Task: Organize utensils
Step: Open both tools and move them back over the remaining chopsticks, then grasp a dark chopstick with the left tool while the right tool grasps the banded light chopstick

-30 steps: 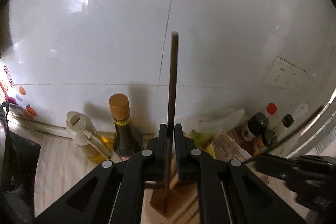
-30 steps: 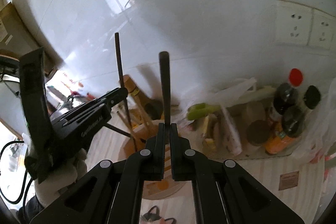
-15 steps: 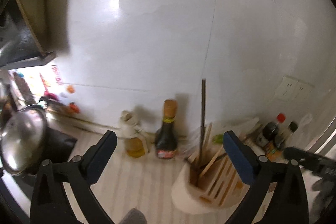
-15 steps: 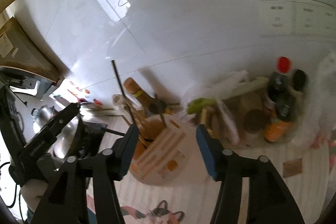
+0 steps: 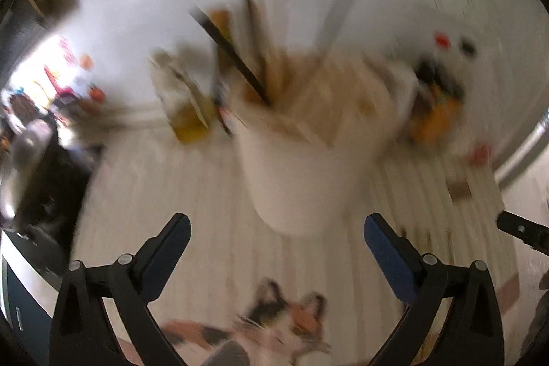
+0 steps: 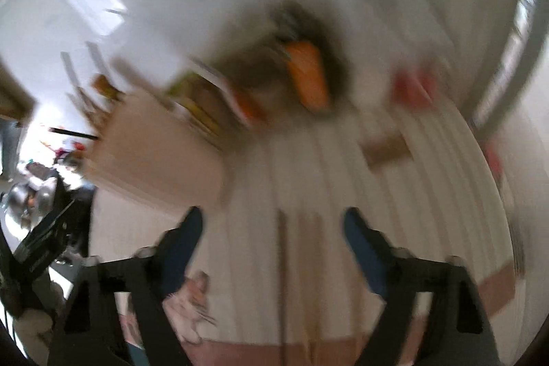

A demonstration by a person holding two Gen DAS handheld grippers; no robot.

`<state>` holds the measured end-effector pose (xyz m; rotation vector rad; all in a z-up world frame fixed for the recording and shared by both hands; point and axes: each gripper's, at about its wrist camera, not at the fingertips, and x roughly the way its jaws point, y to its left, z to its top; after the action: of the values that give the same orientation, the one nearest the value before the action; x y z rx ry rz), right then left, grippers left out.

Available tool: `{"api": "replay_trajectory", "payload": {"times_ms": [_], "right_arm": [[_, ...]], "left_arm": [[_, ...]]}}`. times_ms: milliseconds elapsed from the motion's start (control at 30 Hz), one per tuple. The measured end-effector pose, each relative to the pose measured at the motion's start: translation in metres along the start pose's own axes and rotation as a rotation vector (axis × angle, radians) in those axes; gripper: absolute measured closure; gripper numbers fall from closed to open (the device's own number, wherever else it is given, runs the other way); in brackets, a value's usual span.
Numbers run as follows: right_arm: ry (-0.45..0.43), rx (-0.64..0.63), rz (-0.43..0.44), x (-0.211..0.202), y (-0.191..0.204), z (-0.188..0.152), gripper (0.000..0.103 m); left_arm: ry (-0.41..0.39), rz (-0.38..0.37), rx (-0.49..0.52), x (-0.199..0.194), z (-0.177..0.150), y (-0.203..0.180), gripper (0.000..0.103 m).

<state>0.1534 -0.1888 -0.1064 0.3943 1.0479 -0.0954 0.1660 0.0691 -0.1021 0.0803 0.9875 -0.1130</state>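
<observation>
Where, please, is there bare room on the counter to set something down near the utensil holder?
The pale striped counter lies bare between the white utensil holder and the dark pot, up to the cat-print mat. It is crowded behind the holder: the yellow oil bottle and the orange-labelled bottles.

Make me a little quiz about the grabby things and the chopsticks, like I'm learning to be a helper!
1. True or false: the left gripper is clamped on a chopstick.
2. Where does the dark chopstick stand? A) in the white utensil holder B) in a pan C) in a drawer
3. What lies on the striped counter in front of the right gripper?

Key
1. False. Its jaws have just been opening, and nothing is between them.
2. A
3. Thin sticks, likely chopsticks. This gripper's jaws have just been opening too, and they grip nothing.
</observation>
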Motion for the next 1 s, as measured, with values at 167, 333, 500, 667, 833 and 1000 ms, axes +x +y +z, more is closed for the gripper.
{"api": "replay_trajectory", "payload": {"times_ms": [167, 333, 500, 667, 833, 1000], "right_arm": [[0.105, 0.066, -0.083, 0.029, -0.056, -0.027, 0.048], [0.152, 0.134, -0.104, 0.042, -0.093, -0.041, 0.048], [0.176, 0.170, -0.108, 0.050, -0.113, -0.051, 0.048], [0.200, 0.179, -0.109, 0.057, -0.124, -0.058, 0.048], [0.217, 0.160, -0.102, 0.068, -0.120, -0.054, 0.050], [0.243, 0.072, -0.112, 0.094, -0.096, -0.034, 0.054]], "left_arm": [[0.141, -0.051, 0.057, 0.042, -0.029, -0.056, 0.000], [0.323, -0.127, 0.130, 0.093, -0.061, -0.110, 0.035], [0.377, -0.169, 0.172, 0.114, -0.077, -0.141, 0.049], [0.350, -0.125, 0.262, 0.118, -0.081, -0.166, 0.071], [0.344, -0.095, 0.281, 0.114, -0.081, -0.170, 0.099], [0.355, -0.040, 0.211, 0.110, -0.082, -0.128, 0.099]]}}
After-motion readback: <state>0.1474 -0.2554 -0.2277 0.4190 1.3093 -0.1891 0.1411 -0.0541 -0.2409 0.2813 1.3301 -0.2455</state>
